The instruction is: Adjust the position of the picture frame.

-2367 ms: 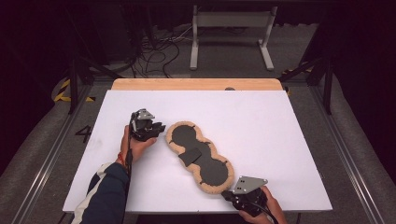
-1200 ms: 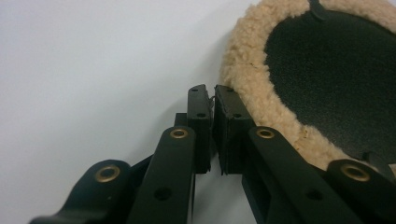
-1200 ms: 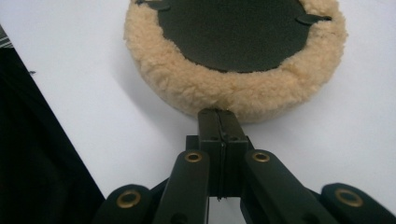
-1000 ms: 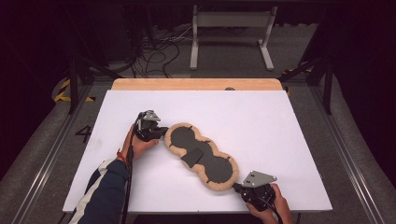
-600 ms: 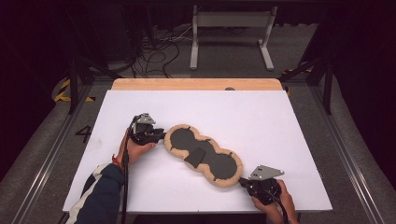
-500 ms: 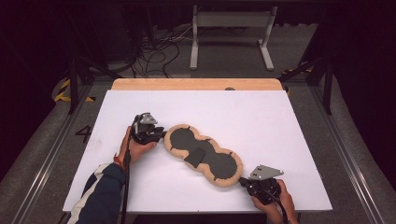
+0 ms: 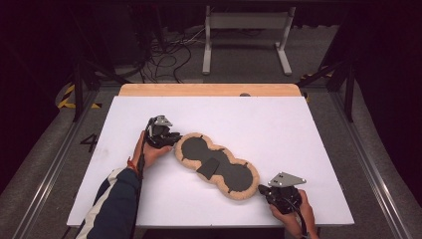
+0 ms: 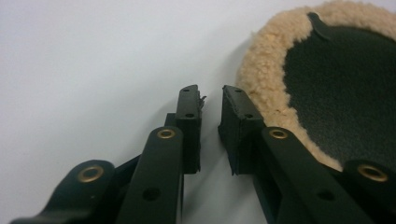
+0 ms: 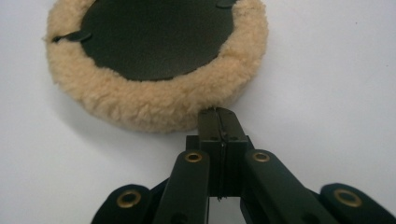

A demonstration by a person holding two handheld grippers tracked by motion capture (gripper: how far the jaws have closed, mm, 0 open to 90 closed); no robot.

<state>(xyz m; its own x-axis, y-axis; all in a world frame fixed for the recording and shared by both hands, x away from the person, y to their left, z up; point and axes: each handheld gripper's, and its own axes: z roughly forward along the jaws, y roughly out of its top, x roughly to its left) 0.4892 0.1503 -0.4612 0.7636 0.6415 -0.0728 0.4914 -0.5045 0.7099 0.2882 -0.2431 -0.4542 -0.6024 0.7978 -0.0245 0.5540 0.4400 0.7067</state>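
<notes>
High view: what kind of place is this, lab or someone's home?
Probably a lab recording station, not a home: a white table top ringed by dark curtains, loose cables and a metal stand on grey carpet behind it, with a fleece-edged pad laid out.

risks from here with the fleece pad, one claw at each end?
1. The left claw has just been closing, yet its jaws stand apart beside the fleece pad with nothing between them; a pull now would likely miss the rim.
2. The right claw is shut at the fleece edge; whether it pinches any fibres is unclear, so that end may slip.
3. The pad could drag across the white table.
</notes>
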